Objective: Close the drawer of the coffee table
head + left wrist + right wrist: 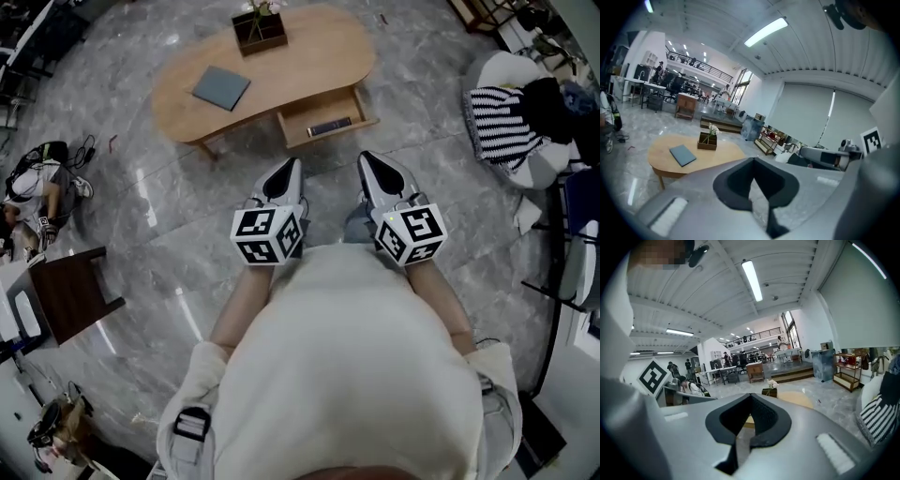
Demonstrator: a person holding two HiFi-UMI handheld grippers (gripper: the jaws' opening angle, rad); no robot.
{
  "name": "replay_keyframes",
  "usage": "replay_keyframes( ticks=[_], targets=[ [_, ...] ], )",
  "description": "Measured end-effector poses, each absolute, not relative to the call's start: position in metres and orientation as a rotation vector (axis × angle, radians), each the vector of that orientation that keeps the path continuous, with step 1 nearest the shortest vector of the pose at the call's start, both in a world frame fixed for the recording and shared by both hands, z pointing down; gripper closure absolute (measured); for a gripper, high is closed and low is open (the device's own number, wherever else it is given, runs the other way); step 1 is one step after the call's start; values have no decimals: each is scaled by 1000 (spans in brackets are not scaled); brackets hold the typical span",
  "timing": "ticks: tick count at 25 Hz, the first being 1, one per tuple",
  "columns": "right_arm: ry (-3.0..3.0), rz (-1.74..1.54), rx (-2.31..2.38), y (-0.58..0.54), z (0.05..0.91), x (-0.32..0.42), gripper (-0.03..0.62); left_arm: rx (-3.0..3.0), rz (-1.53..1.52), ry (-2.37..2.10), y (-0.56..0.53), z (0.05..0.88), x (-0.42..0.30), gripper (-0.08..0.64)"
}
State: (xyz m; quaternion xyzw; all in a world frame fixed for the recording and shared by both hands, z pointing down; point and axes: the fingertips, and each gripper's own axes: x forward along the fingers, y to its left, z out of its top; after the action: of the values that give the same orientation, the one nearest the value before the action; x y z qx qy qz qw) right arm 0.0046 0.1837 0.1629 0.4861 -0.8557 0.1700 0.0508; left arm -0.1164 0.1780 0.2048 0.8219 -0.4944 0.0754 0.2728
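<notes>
The oval wooden coffee table [281, 70] stands on the marble floor ahead of me. Its drawer [326, 116] is pulled out toward me on the near right side, with a dark flat object [329, 126] inside. My left gripper [289, 170] and right gripper [369, 161] are held side by side above the floor, short of the drawer, both shut and empty. In the left gripper view the gripper [754, 161] points at the table [661, 161]. In the right gripper view the gripper [751, 396] covers most of the table [799, 400]; the drawer is hidden there.
A grey-blue book [221, 87] and a planter box with flowers [260, 29] sit on the tabletop. A striped cushion on a white seat [502, 122] lies to the right. A brown chair [64, 295] and a person sitting on the floor [28, 192] are on the left.
</notes>
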Motion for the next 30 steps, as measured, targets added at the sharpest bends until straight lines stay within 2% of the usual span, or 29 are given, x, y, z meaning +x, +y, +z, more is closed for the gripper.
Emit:
replay_keyframes(
  ticks=[13,30],
  targets=[
    [-2701,500,1214,109,167,89,594,1963,93,-1592,131,211,-60,563],
    [-2672,577,1027,63,222,148,594,1676,77,-1858,136,249,-56,563]
  ],
)
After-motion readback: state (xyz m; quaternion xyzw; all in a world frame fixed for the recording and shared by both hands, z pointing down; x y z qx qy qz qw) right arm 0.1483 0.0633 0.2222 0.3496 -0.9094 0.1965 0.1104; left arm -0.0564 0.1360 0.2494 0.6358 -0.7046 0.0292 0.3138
